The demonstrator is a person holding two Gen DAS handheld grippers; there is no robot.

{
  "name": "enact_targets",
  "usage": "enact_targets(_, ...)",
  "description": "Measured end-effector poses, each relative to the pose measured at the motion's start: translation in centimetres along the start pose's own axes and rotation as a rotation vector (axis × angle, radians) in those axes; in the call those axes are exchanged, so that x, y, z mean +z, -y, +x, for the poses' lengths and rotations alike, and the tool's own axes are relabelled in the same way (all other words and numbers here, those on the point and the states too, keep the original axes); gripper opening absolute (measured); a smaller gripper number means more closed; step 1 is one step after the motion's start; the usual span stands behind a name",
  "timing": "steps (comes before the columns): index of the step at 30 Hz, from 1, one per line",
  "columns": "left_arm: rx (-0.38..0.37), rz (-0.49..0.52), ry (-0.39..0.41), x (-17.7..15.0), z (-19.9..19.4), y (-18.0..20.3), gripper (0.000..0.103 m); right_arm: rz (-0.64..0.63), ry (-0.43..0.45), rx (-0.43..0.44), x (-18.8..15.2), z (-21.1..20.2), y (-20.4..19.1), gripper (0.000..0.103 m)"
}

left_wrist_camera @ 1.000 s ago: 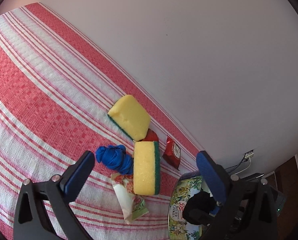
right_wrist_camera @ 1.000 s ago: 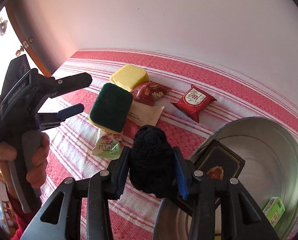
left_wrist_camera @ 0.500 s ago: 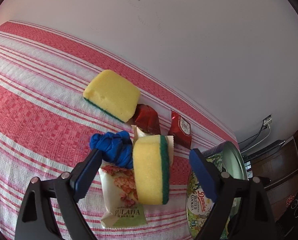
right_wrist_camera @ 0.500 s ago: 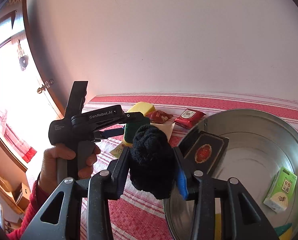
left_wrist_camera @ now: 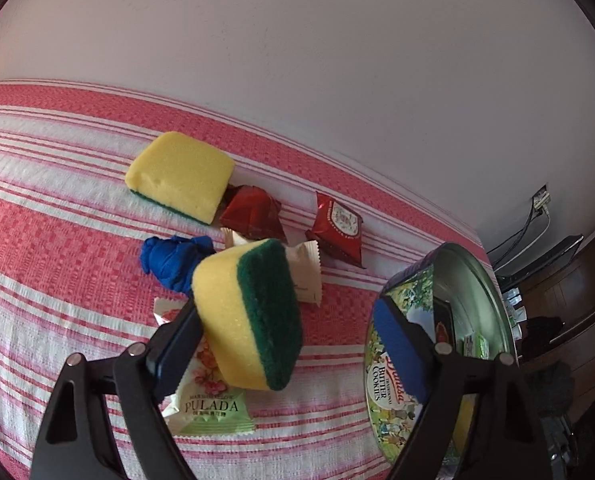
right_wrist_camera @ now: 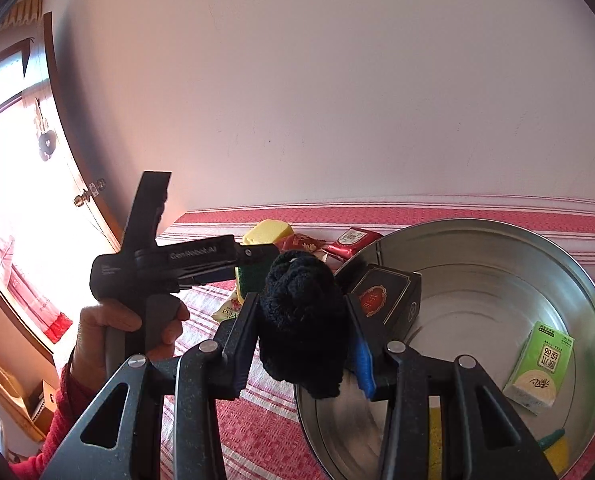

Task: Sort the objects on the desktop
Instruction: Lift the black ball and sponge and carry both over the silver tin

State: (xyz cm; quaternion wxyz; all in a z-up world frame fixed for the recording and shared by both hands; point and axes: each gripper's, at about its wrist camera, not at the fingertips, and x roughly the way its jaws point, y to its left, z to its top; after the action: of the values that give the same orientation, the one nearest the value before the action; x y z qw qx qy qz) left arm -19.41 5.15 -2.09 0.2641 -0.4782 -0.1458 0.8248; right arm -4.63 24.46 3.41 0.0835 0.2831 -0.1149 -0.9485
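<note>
Only my right view shows the inside of the tin [right_wrist_camera: 577, 280]: a dark box [right_wrist_camera: 381, 300] and a green tissue pack [right_wrist_camera: 539, 364]. My right tool [right_wrist_camera: 303, 344] is clenched on a black sock [right_wrist_camera: 301, 320] just over the tin's rim. My left tool [left_wrist_camera: 285, 332] is closing around one sponge [left_wrist_camera: 249, 312], the left pad touching it, the right apart. Two sponges, two red packets on the tabletop [left_wrist_camera: 57, 260].

Black claw [right_wrist_camera: 303, 344], blue pads [left_wrist_camera: 397, 350], red sleeve [right_wrist_camera: 63, 404].

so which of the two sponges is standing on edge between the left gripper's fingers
The nearer sponge, its green scrub side facing right. The left gripper is closing around it. The other sponge lies flat, yellow side up, farther back on the cloth.
</note>
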Motion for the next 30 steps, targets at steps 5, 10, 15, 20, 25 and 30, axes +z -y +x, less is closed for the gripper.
enact_targets(5,0.067,0.041,0.001,-1.4,1.9,1.0,0.035,0.009,0.011,0.004,-0.5,0.0,-0.2,0.044)
enact_targets(10,0.064,0.045,0.041,-1.7,1.7,0.4,0.03,-0.009,0.04,-0.017,-1.7,-0.5,-0.4,0.044)
enact_targets(15,0.141,0.142,0.22,-2.5,-0.8,2.1,0.03,-0.094,0.14,-0.104,-3.0,-1.4,-1.2,0.044)
enact_targets(20,0.139,0.222,0.389,-4.4,-4.0,4.5,0.03,-0.238,0.295,-0.249,-5.0,-2.8,-2.4,0.044)
enact_targets(25,0.134,0.283,0.488,-6.7,-5.7,6.7,0.03,-0.346,0.436,-0.366,-6.6,-4.5,-2.8,0.044)
enact_targets(30,0.092,0.267,0.519,-7.1,-6.3,8.1,0.03,-0.341,0.49,-0.41,-7.4,-5.4,-1.8,0.044)
